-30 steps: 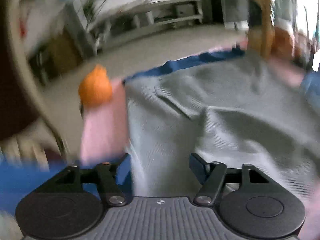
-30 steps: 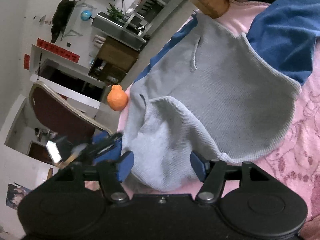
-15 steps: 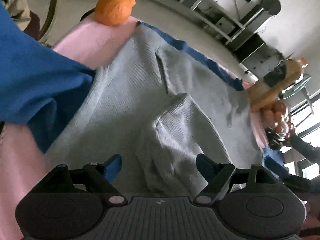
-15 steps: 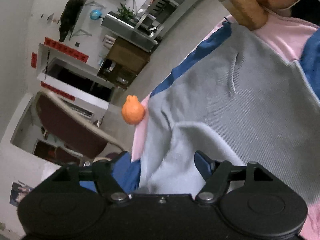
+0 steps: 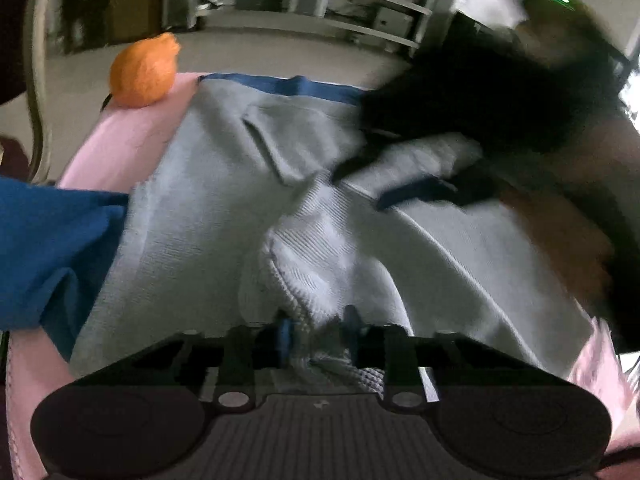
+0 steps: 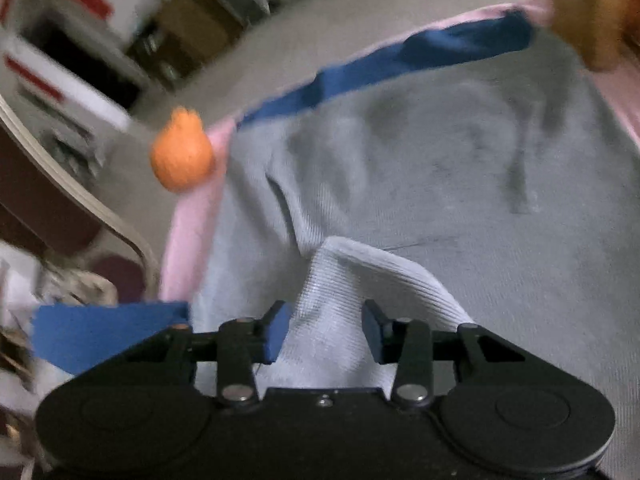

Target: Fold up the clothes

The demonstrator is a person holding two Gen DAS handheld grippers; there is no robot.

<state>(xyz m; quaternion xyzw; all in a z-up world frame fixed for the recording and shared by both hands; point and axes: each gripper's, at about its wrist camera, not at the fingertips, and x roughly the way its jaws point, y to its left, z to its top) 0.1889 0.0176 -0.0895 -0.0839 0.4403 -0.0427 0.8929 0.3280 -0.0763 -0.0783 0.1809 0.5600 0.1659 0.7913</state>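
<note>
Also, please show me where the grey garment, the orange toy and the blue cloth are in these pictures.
grey garment (image 6: pixel 460 184): right wrist view, flat middle of the fabric.
orange toy (image 5: pixel 144 72): left wrist view, centre of its round body.
blue cloth (image 5: pixel 44 248): left wrist view, middle of the bunched part at the left edge.

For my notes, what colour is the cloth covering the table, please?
Pink cloth; clearest in the right wrist view.
</note>
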